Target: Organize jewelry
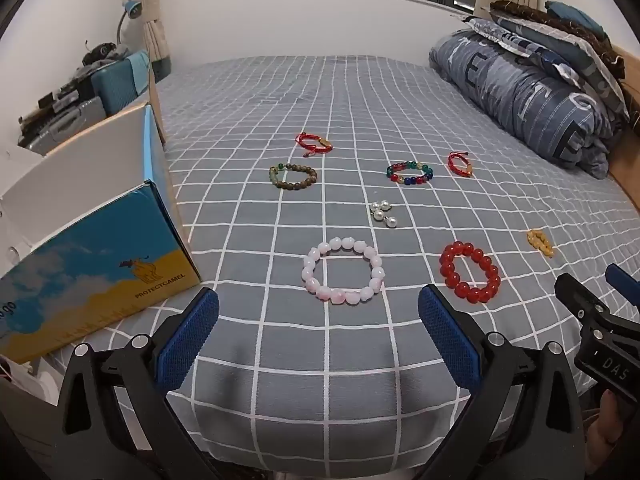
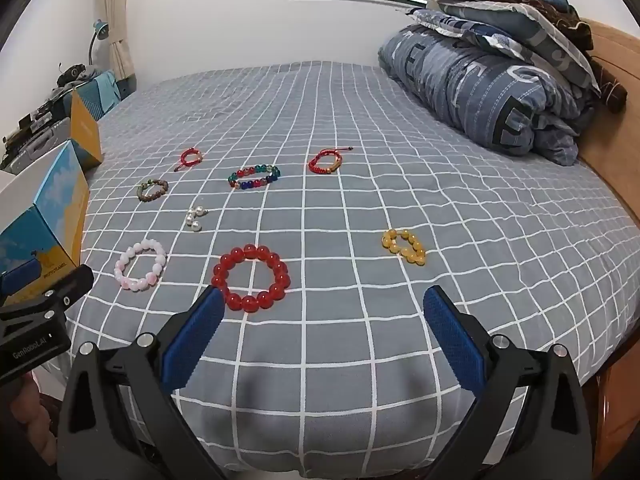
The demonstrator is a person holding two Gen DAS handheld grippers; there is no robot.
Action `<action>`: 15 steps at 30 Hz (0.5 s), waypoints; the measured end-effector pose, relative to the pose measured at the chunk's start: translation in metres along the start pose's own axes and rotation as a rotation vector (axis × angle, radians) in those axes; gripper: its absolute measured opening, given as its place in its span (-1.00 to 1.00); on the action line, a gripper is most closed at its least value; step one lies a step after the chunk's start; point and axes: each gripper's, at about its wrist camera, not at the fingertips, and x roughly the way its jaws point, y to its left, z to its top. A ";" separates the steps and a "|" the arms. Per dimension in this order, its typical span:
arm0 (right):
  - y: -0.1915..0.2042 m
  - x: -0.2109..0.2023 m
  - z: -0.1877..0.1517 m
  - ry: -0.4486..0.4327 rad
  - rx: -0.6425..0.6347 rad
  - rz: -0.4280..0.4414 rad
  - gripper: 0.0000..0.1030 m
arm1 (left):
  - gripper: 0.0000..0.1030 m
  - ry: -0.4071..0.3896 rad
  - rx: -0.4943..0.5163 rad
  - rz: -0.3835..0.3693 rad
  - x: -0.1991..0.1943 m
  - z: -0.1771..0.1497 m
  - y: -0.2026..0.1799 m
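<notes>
**Both grippers poised at the near edge of the bed, nothing picked up yet**

Eight pieces of jewelry lie spread apart on a grey checked bed (image 1: 360, 92). Nearest the front edge are a pink bead bracelet (image 1: 343, 276) and a red bead bracelet (image 1: 470, 277). An amber bead bracelet (image 2: 404, 246) lies toward the right edge. Further back sit a small pearl cluster (image 1: 382, 213), a brown wooden bracelet (image 1: 293, 175), a multicoloured bead bracelet (image 1: 410, 173) and two red cord bracelets (image 1: 314, 143) (image 1: 461, 164).

The left gripper (image 1: 318, 340) hangs just short of the pink bracelet, jaws spread wide and holding nothing. The right gripper (image 2: 324, 338) is likewise spread and empty, its left finger almost touching the red bracelet.

The task appears to be at its start. The next move likely calls for lowering over one bracelet and closing on its beads.

An open blue and yellow cardboard box (image 1: 100, 264) stands at the left edge; its inside is hidden.
</notes>
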 end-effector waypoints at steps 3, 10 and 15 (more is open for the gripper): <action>0.000 -0.003 0.002 -0.006 -0.003 0.003 0.85 | 0.89 0.005 0.008 0.003 0.003 -0.003 -0.001; 0.002 0.004 -0.002 0.008 -0.004 0.005 0.85 | 0.89 0.001 0.011 0.004 0.000 -0.003 -0.007; 0.000 0.003 -0.003 0.010 0.009 0.012 0.85 | 0.89 -0.005 0.006 0.003 -0.002 -0.003 -0.007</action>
